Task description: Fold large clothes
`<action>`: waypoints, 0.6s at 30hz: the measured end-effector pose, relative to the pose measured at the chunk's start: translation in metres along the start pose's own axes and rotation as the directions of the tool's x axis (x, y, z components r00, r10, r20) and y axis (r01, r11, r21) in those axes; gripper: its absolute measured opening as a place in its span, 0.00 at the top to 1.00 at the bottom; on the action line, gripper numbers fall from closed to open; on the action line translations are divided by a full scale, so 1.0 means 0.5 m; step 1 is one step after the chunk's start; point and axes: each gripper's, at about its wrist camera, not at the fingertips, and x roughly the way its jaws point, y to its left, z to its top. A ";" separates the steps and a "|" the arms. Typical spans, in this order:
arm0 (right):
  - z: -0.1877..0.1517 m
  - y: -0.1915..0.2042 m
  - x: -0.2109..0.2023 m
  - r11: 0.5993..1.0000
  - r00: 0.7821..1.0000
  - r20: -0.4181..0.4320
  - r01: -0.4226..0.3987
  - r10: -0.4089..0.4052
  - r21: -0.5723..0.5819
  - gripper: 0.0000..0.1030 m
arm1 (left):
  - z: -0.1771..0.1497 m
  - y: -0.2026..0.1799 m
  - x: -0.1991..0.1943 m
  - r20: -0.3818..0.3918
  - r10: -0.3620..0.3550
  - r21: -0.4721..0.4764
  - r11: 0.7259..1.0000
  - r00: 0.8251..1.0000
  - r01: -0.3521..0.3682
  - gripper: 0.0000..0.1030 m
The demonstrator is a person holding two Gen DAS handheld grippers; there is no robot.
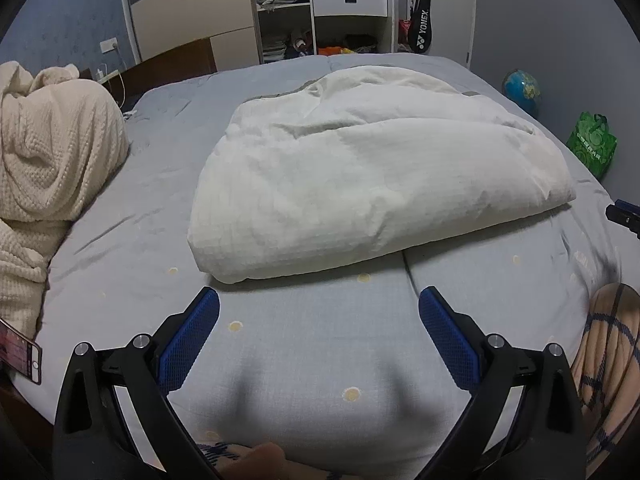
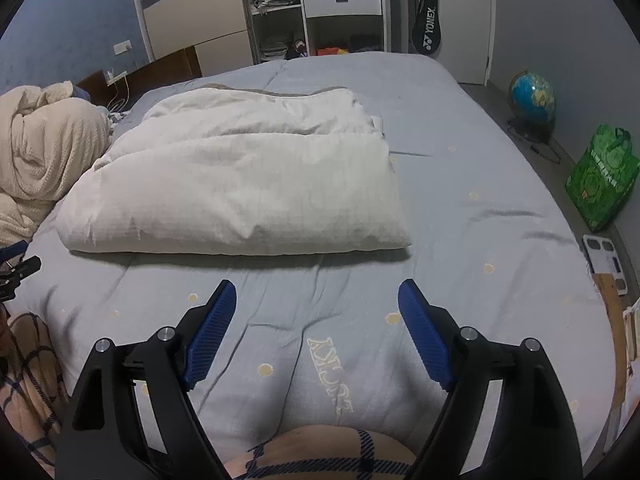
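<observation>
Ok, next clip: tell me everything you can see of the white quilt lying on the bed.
The white quilt is a thick, puffy piece of soft fabric with a faint stitched grid. It lies folded into a bulky, roughly rectangular bundle, layers stacked, with a rumpled upper layer at the far end and a grey-brown edge showing along the far side. It rests on the grey-blue bed cover, around the middle of the bed. Neither the left gripper nor the right gripper touches it; both are open and short of its near edge.
</observation>
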 end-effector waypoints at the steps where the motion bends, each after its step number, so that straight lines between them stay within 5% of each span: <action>1: 0.000 0.003 0.000 1.000 1.000 -0.001 0.002 -0.002 -0.007 0.24 | 0.000 0.000 -0.001 0.003 -0.001 0.001 1.000 1.000 0.001 0.07; 18: -0.004 0.019 0.010 0.999 1.000 -0.018 0.015 -0.016 -0.052 0.23 | -0.002 0.000 -0.005 0.005 0.004 -0.002 1.000 1.000 -0.004 0.07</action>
